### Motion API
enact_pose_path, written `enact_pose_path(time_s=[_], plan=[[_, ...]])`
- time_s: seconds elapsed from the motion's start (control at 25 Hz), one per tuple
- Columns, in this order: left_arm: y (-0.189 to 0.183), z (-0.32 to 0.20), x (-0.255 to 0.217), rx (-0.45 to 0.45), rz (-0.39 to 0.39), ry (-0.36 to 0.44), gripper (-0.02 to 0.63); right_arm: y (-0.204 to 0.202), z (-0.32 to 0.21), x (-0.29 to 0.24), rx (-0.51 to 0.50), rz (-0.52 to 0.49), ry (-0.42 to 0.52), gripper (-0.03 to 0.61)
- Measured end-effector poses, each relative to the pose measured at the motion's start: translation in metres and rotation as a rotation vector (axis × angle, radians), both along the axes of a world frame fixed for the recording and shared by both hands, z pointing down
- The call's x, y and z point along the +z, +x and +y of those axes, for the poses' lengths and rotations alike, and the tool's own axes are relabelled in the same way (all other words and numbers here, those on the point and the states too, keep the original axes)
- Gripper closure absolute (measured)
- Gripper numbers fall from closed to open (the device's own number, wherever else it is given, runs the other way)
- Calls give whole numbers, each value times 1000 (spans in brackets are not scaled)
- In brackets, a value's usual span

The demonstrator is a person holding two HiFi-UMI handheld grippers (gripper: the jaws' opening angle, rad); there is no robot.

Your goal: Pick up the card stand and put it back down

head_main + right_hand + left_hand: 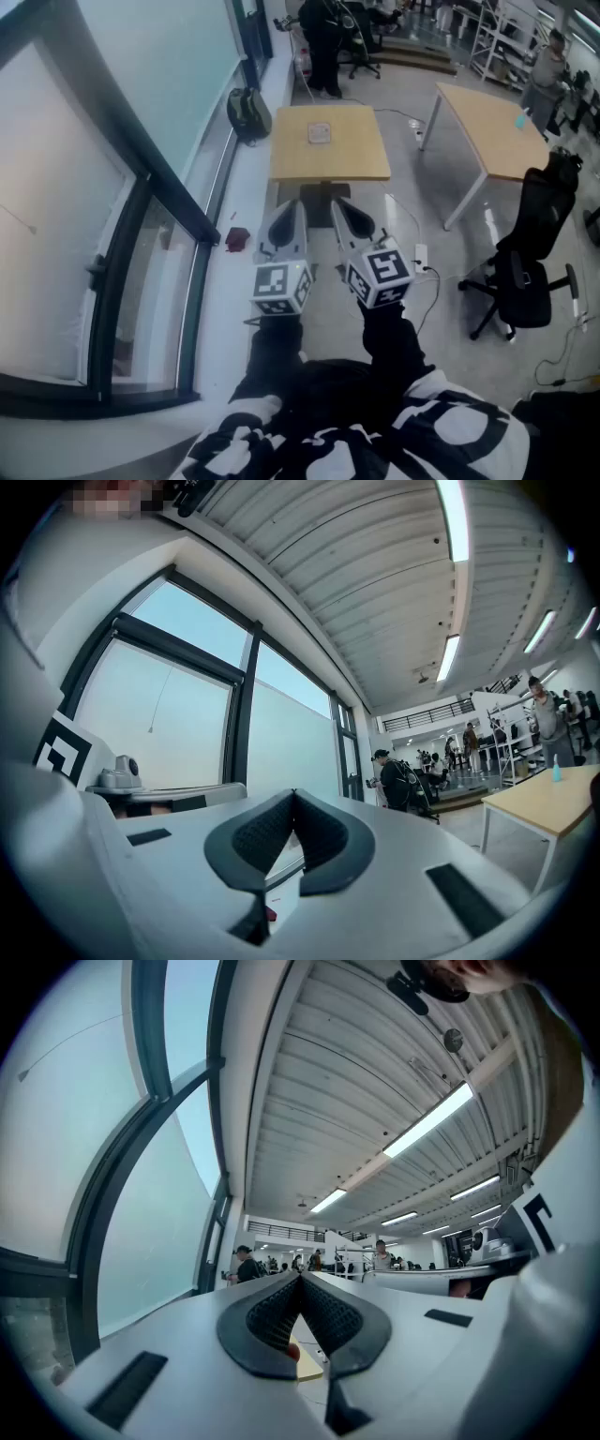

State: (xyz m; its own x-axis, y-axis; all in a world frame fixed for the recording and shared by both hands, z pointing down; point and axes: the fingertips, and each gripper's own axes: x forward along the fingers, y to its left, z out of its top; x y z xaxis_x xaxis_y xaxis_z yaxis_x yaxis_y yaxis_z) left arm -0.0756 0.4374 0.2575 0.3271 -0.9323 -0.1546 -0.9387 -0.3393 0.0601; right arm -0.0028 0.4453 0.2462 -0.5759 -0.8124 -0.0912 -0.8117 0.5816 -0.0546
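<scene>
The left tongs (289, 211) and right tongs (343, 208) are closed and empty, with the card stand (320, 133) untouched on the far counter (328, 167).

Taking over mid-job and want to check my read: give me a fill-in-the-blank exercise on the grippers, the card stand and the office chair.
1. The left gripper and the right gripper both have their jaws ____.
2. The card stand rests on a wooden ____ ahead of both grippers.
3. In the head view, the black office chair stands to the grippers' ____.
Missing words: shut; table; right.
</scene>
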Motion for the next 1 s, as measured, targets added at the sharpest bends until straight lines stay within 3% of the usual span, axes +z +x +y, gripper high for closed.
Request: enact_pose_path(time_s=[0.68,1.0], plan=[[63,18,26,-3,-49,-46,607,70,13,17,9,-33,-19,560],[58,-3,37,-16,-82,-59,607,62,-5,29,15,-10,-33,560]])
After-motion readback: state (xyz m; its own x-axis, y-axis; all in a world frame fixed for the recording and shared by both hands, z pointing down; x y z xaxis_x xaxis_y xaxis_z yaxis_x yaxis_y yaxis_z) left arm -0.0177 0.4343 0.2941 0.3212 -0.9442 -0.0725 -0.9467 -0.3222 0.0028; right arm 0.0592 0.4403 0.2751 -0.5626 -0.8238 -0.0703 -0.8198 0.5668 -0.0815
